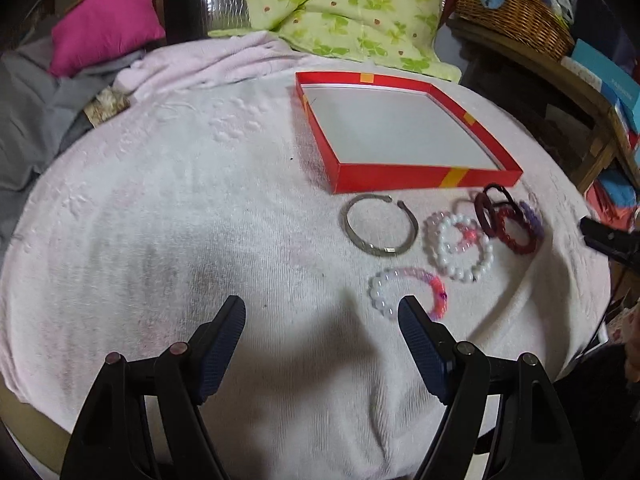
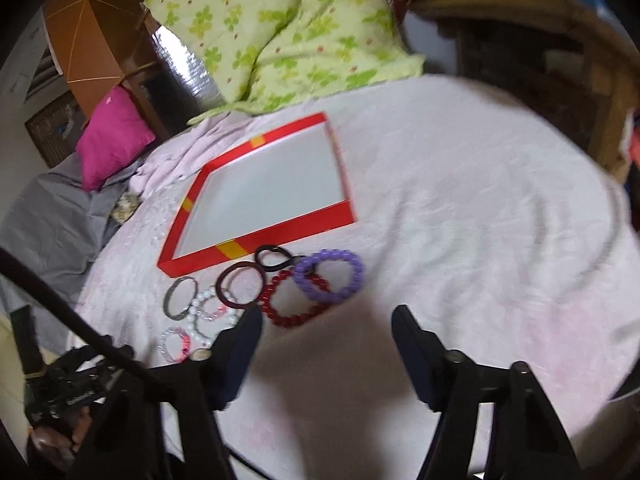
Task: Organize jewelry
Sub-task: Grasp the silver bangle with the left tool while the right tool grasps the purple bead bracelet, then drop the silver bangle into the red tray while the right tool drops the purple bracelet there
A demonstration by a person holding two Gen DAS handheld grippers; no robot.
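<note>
A shallow red box (image 1: 424, 178) with a bare white floor lies on a white towel; it also shows in the right wrist view (image 2: 276, 236). In front of it lie a silver bangle (image 1: 352, 232), a white bead bracelet (image 1: 484, 258), a white-and-pink bead bracelet (image 1: 378, 294), a dark red bead bracelet (image 1: 516, 246), a purple bead bracelet (image 2: 352, 268) and dark hair ties (image 2: 224, 280). My left gripper (image 1: 322, 312) is open and empty just short of the white-and-pink bracelet. My right gripper (image 2: 326, 318) is open and empty just short of the dark red bracelet (image 2: 288, 322).
The towel (image 1: 180, 220) covers a round surface. A green floral quilt (image 1: 340, 4), a pink pillow (image 1: 104, 20) and grey cloth (image 1: 36, 96) lie at the back. A wicker basket (image 1: 516, 16) sits on wooden shelves at the right.
</note>
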